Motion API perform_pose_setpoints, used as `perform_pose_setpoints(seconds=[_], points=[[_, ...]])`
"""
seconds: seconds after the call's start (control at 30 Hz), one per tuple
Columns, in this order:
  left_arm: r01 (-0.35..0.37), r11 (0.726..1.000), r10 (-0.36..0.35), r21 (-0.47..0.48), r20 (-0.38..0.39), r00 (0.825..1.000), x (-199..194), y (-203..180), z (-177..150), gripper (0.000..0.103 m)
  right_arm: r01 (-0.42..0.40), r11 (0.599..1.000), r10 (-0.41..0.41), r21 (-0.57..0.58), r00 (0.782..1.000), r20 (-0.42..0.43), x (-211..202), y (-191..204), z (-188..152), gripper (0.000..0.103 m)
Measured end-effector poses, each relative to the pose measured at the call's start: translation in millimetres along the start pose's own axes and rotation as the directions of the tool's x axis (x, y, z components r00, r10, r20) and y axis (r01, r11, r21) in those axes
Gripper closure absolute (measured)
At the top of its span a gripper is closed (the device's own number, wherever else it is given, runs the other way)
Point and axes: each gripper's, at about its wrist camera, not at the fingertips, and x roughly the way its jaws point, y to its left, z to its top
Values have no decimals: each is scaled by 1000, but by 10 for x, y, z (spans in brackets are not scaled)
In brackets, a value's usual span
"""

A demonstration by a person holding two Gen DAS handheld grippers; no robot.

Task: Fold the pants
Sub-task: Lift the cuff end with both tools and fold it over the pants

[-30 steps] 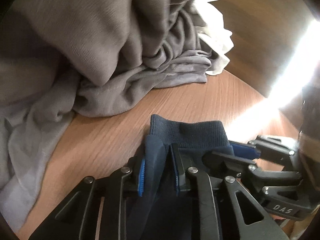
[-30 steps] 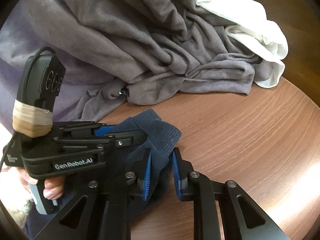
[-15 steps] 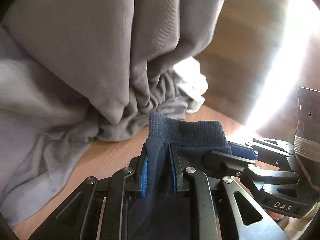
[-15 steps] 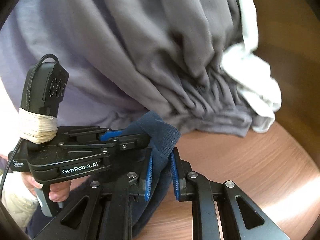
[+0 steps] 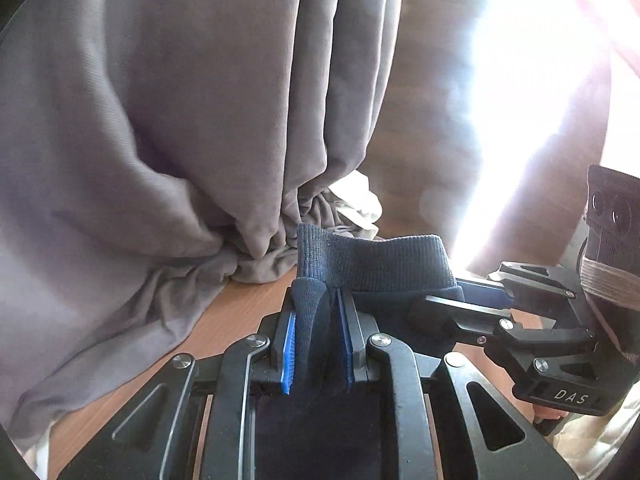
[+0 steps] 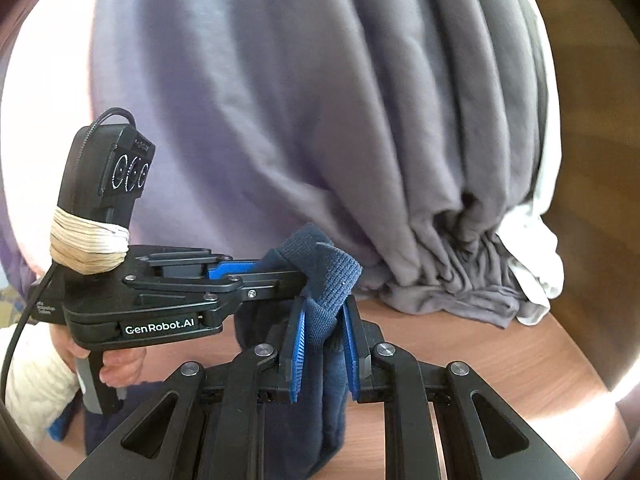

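The navy pants [image 5: 372, 264] have a ribbed band that is held up between both grippers, above the wooden table [image 5: 240, 312]. My left gripper [image 5: 316, 336] is shut on one end of the band, with navy cloth pinched between its blue pads. Just to its right, the right gripper [image 5: 464, 296] grips the other end. In the right wrist view, the right gripper [image 6: 324, 340] is shut on the ribbed band [image 6: 332, 276], and the rest of the pants hangs below it. The left gripper [image 6: 276, 276] comes in from the left and clamps the same band.
A large grey cloth [image 5: 200, 120] hangs down close behind and bunches on the table. White cloth [image 6: 536, 248] lies beside the bunched grey cloth [image 6: 440, 292]. A hand [image 6: 120, 368] holds the left gripper's handle. Strong glare [image 5: 540, 60] fills the upper right.
Both grippers have risen together with the navy band still pinched. The table and the cloth pile have dropped lower in view, and the hanging grey cloth now fills most of both views.
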Motion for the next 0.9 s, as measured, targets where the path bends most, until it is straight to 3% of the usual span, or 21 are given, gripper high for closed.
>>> perform_pose_setpoints(seconds=[0.37,0.9], points=[[3,1000,-3,21,15,1000,-769,92,-436,84,3,996,-2,-91,1000,11,-373,929,-107,85],[-37,999,35,-24,-97,995,-1342,478,-1250,84,-81,974,63,-212,994,-90,-253,1911,-540,85]])
